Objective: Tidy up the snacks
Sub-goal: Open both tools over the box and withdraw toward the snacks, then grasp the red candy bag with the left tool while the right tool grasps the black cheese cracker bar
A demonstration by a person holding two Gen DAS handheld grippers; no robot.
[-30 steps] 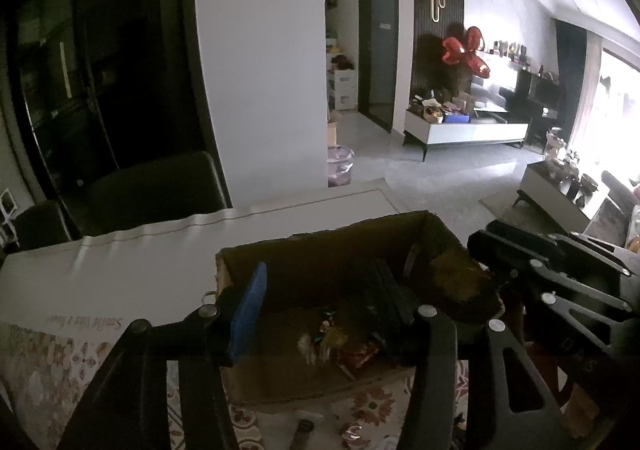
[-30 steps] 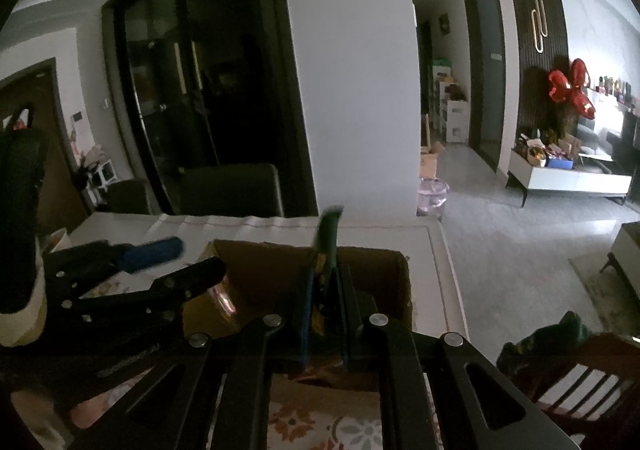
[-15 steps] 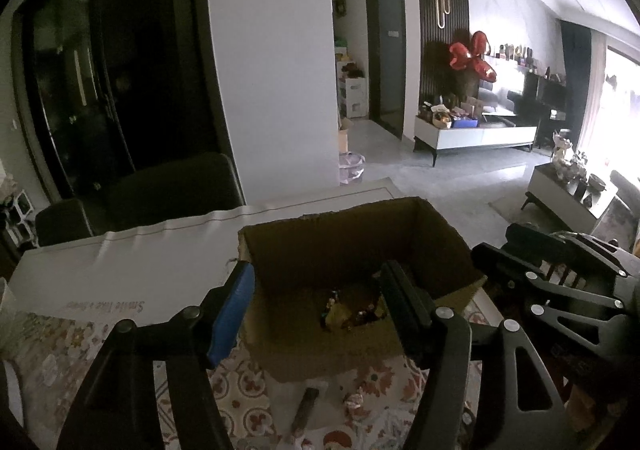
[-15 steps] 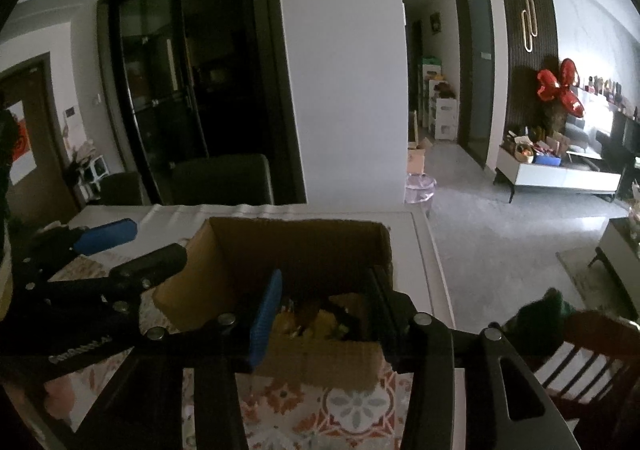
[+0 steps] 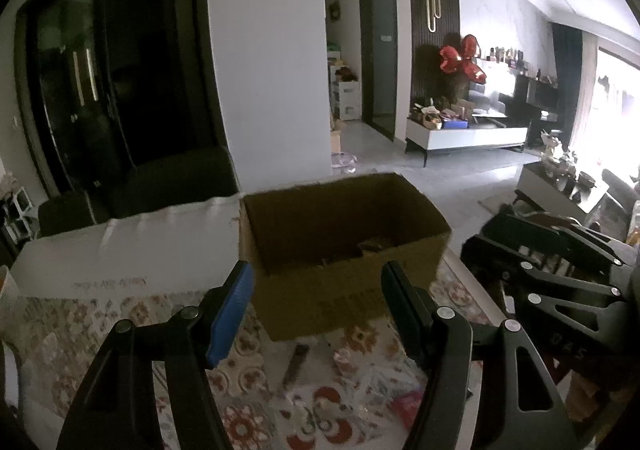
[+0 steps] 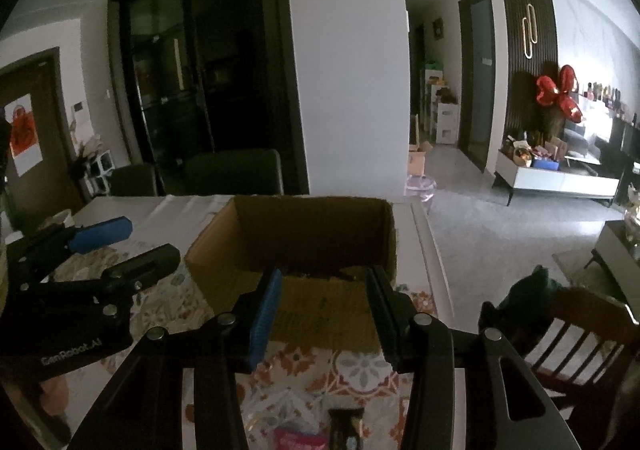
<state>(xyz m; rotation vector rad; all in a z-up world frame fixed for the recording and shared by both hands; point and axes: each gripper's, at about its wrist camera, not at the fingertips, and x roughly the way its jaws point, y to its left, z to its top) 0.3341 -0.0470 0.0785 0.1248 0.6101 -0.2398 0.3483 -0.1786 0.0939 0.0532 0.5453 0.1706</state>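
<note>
An open cardboard box (image 5: 352, 290) stands on the patterned tablecloth, and it also shows in the right wrist view (image 6: 320, 314). A few snacks (image 5: 372, 246) lie dimly inside it. My left gripper (image 5: 318, 290) is open and empty, in front of the box. My right gripper (image 6: 322, 300) is open and empty, also in front of the box. Loose snack packets (image 5: 344, 364) and a dark bar (image 5: 296, 364) lie on the cloth near me. A dark packet (image 6: 346, 426) and a pink packet (image 6: 298, 440) lie under the right gripper.
The patterned tablecloth (image 5: 100, 330) covers the near table, and a white surface (image 5: 132, 250) lies behind it. Dark chairs (image 5: 180, 178) stand at the far side. A wooden chair (image 6: 580, 330) stands at the right. The table edge (image 6: 436, 258) runs right of the box.
My right gripper was shut on a green snack over the box; it opened, the snack is gone from it, and both grippers drew back from the box.
</note>
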